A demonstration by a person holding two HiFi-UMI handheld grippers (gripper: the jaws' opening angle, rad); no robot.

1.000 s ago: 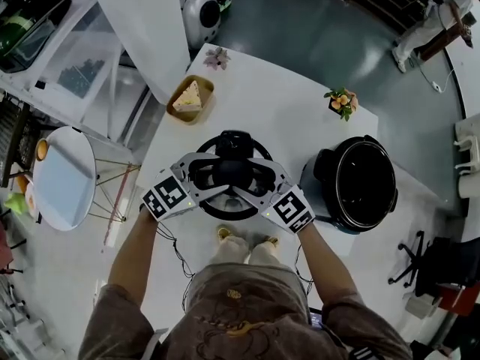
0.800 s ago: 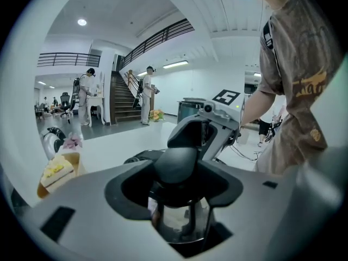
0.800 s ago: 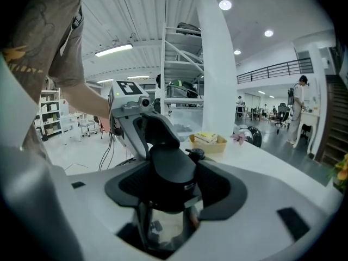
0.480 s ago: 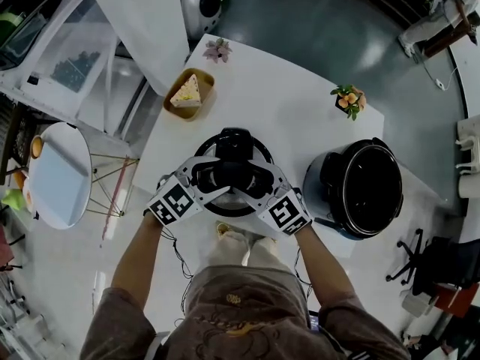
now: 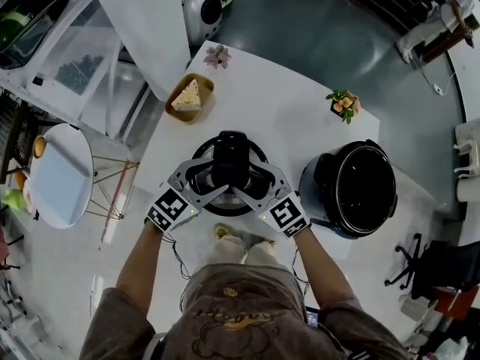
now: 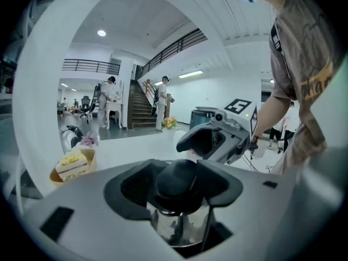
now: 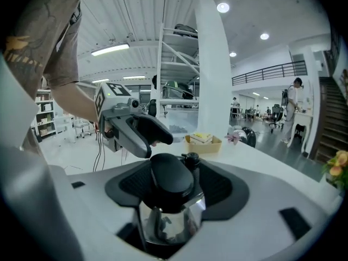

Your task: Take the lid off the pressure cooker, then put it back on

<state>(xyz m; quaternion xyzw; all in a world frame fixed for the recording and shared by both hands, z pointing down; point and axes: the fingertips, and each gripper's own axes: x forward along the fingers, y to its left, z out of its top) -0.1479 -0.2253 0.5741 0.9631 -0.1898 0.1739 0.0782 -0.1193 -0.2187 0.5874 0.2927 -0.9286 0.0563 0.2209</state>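
Observation:
The pressure cooker's steel lid (image 5: 255,147) lies in front of me on the white table (image 5: 285,118), apart from the open black pot (image 5: 324,172) to its right. Its black handle (image 5: 231,160) points away from me. My left gripper (image 5: 214,175) comes in from the left and my right gripper (image 5: 247,177) from the right. Each has its dark pads closed against the handle's knob (image 6: 176,178) (image 7: 171,175), with the shiny dome showing below. I cannot tell whether the lid rests on the table or hangs just above it.
A wooden tray with a slice of cake (image 5: 189,96) stands behind the lid to the left. A small pot of orange flowers (image 5: 342,102) sits at the back right, a pink flower (image 5: 217,56) at the far edge. A round side table (image 5: 64,175) stands left.
Both grippers stay on the handle. The left gripper has tilted and dipped slightly, and the handle now shows as one long bar pointing away from me.

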